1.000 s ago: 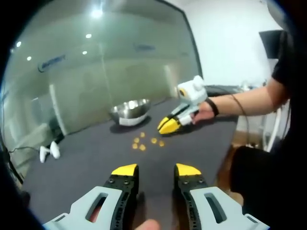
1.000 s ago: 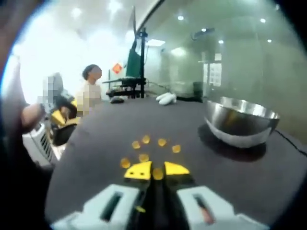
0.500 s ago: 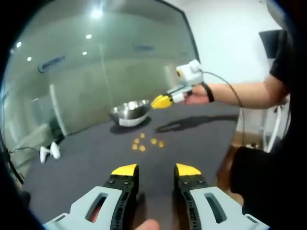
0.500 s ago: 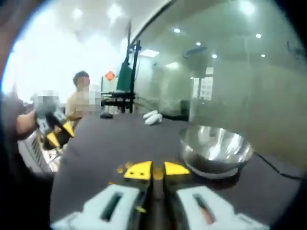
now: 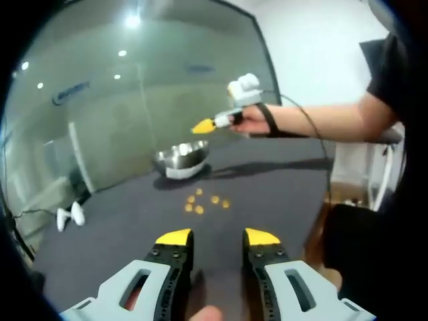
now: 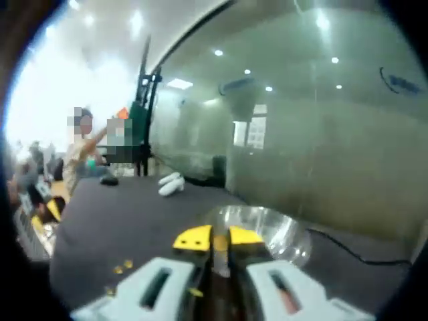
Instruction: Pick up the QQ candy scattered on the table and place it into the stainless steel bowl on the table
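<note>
In the left gripper view we see our left gripper [image 5: 217, 238] low over the near edge of the dark desk [image 5: 267, 194], its yellow-tipped fingers [image 5: 174, 237] spread apart with nothing between them. Out toward the middle of the desk lies a small cluster of yellow QQ candies [image 5: 204, 201], loose on the surface and apart from the stainless steel bowl [image 5: 182, 159], which stands farther back near the far edge, close to the glass wall [image 5: 134, 100]. Our right gripper [image 5: 202, 126] hangs in the air above the bowl, carried by a hand [image 5: 251, 120] on an outstretched arm with a black wrist strap and a thin cable trailing from it. Two white controllers [image 5: 69, 215] rest near the left edge of the desk.

In the right gripper view the right gripper [image 6: 219, 238] looks down at the bowl [image 6: 267, 231], which sits just beyond its tips. Its fingers [image 6: 194, 238] are pressed nearly together, pinching one QQ candy [image 6: 220, 243] that shows as an orange-yellow bit between the yellow tips. A few of the candies [image 6: 122, 267] lie on the desk [image 6: 127, 214] toward the lower left of this view. A black cable [image 6: 348, 253] runs across the desk to the right of the bowl. The white controllers [image 6: 171, 184] lie near the far edge, and people stand blurred in the room beyond.
</note>
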